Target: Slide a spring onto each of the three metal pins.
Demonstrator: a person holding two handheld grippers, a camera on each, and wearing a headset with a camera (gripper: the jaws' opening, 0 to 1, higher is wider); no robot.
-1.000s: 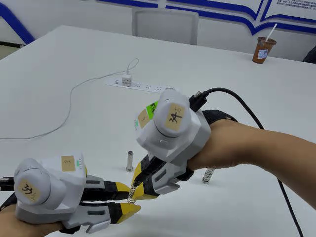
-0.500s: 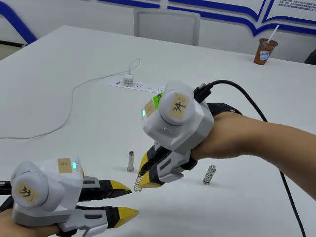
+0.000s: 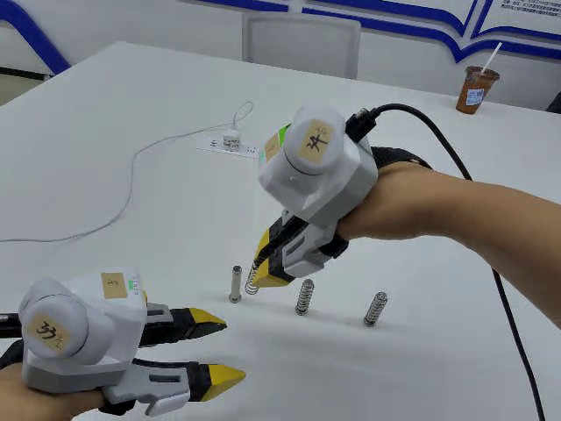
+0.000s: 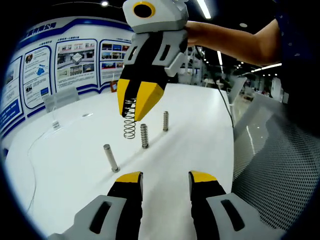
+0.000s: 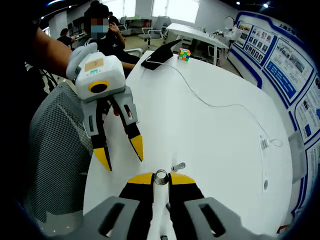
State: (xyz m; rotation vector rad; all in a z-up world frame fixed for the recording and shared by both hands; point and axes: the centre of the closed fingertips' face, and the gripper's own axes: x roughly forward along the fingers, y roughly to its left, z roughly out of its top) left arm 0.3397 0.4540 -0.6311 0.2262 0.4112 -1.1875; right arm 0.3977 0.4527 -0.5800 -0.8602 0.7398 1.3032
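My right gripper (image 3: pixel 255 282) is shut on the top of a small steel spring (image 3: pixel 252 286), which hangs just right of the bare metal pin (image 3: pixel 235 284). Two other pins stand to the right, each wearing a spring (image 3: pixel 304 296) (image 3: pixel 375 309). In the left gripper view the held spring (image 4: pixel 130 120) dangles above and behind the bare pin (image 4: pixel 111 157). The right gripper view looks down the spring's coil (image 5: pixel 160 176), with the bare pin (image 5: pixel 178 166) just beyond. My left gripper (image 3: pixel 221 349) sits low at the front left, open, with nothing between its fingers.
A white power strip (image 3: pixel 230 145) with a plugged charger and a long white cable lies further back. An iced drink cup (image 3: pixel 474 88) stands at the far right, near a grey chair (image 3: pixel 301 39). A black cable (image 3: pixel 456 210) trails from the right gripper.
The right gripper has carried the spring up and away from the left gripper to beside the bare pin. The left gripper, which was at the spring, now stands open and apart.
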